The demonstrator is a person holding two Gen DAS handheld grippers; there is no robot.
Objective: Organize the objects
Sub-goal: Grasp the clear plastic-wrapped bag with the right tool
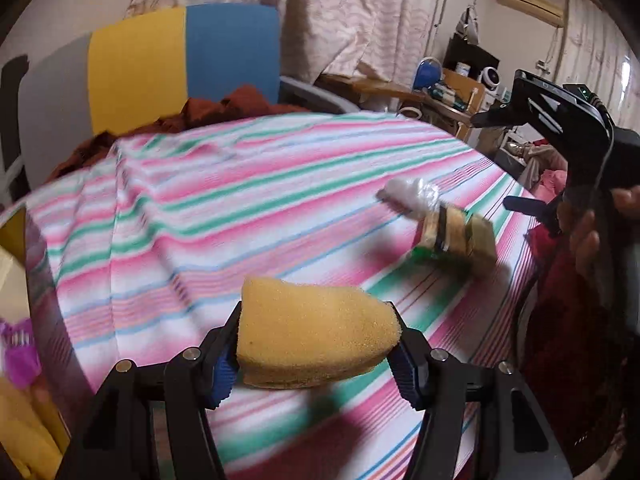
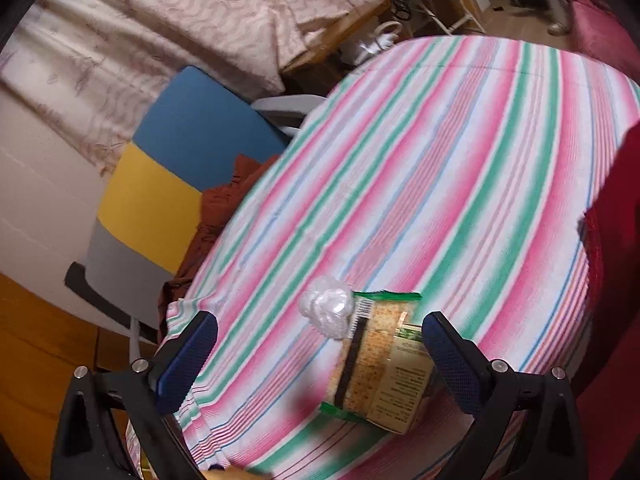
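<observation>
My left gripper point(image 1: 314, 354) is shut on a yellow sponge point(image 1: 316, 334) and holds it above the striped tablecloth point(image 1: 240, 184). A wrapped pack of sponges point(image 1: 456, 240) with a green edge lies on the cloth to the right, a crumpled clear plastic wad point(image 1: 410, 194) touching its far end. In the right wrist view my right gripper point(image 2: 320, 356) is open above the table, and the same sponge pack point(image 2: 380, 364) lies on the cloth below the span of its fingers, nearer the right one, with the plastic wad point(image 2: 326, 308) beside it.
A chair with a blue and yellow back point(image 1: 180, 60) stands behind the table with a rust-brown cloth point(image 1: 224, 110) on it. A yellow box with purple items point(image 1: 20, 356) sits at the left edge. Curtains and a cluttered desk point(image 1: 448, 92) fill the background. A red sleeve point(image 2: 616, 240) is at right.
</observation>
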